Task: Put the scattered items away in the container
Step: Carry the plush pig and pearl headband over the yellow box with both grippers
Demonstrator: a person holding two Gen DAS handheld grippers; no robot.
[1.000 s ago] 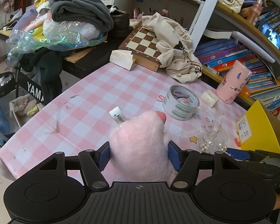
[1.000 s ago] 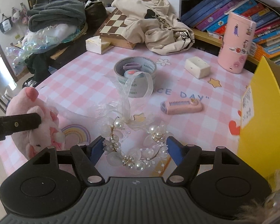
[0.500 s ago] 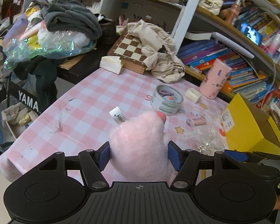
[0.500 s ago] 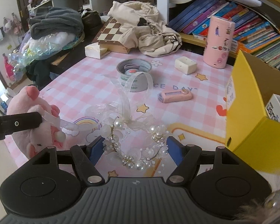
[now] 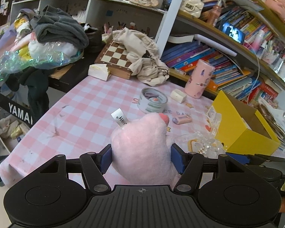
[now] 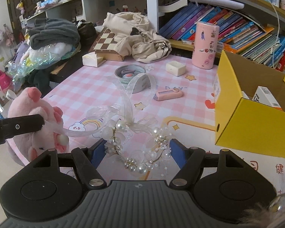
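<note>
On the pink-and-white checked tablecloth, at three o'clock in both wrist views, an open yellow cardboard box is seen, with a white carton lying inside it. A soft pink plush toy with a white sewn-in label is pinched from both sides between the blue pads of the left gripper, whose jaws are partly closed on it and carry it clear of the cloth. A wreath of white pearls, clear beads and sheer ribbon is clamped between the pads of the right gripper, with its jaws about half spread and the ribbon loop standing up toward twelve o'clock. Left on the cloth toward twelve o'clock are a tall pink printed tumbler, a round grey tin, a small cream block and a flat pink clip-shaped case.
</note>
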